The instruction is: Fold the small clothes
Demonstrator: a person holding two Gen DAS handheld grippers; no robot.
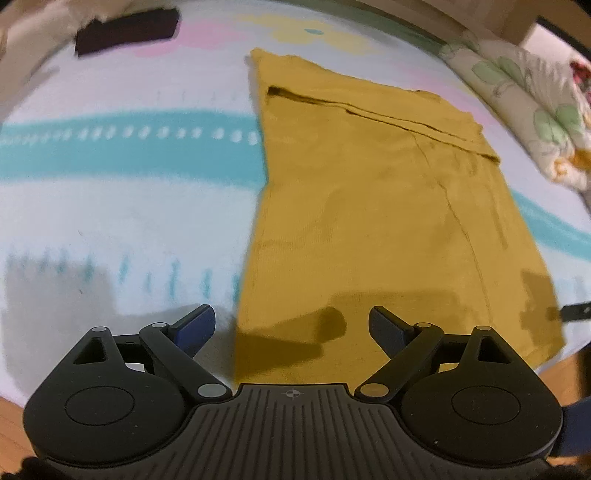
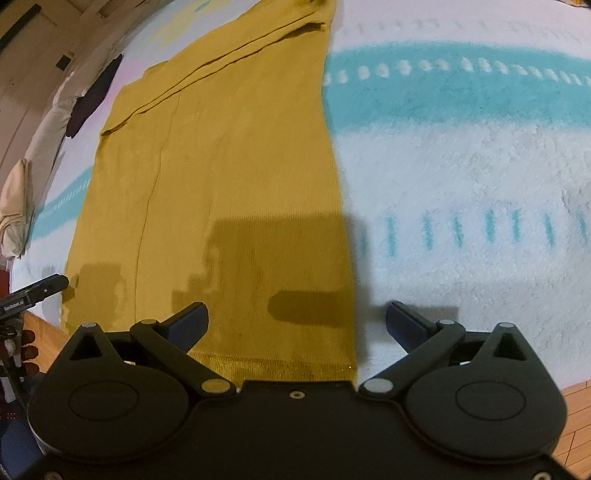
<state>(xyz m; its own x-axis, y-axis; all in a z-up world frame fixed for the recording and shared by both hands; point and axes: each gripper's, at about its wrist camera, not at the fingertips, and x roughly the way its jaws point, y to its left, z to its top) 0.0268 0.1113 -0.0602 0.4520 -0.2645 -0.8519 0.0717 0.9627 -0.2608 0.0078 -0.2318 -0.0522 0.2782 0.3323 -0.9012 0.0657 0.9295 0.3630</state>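
Note:
A mustard-yellow garment [image 1: 369, 206] lies flat on a white and turquoise blanket [image 1: 110, 206], folded into a long strip with its sleeves laid across the far end. My left gripper [image 1: 291, 325] hovers open over the garment's near left corner; nothing is between its blue pads. In the right wrist view the same garment [image 2: 221, 166] runs away from me, its ribbed hem [image 2: 288, 369] close under the gripper body. My right gripper [image 2: 297, 321] stands wide open over the near right corner, with the cloth's right edge below the gap between its fingers.
A dark folded cloth [image 1: 125, 31] lies at the far left of the blanket. A floral pillow [image 1: 524, 107] sits at the right. Wooden floor [image 2: 580, 413] shows past the blanket's near edge. The other gripper's tip [image 2: 37, 291] and a hand [image 2: 27, 345] appear at the left.

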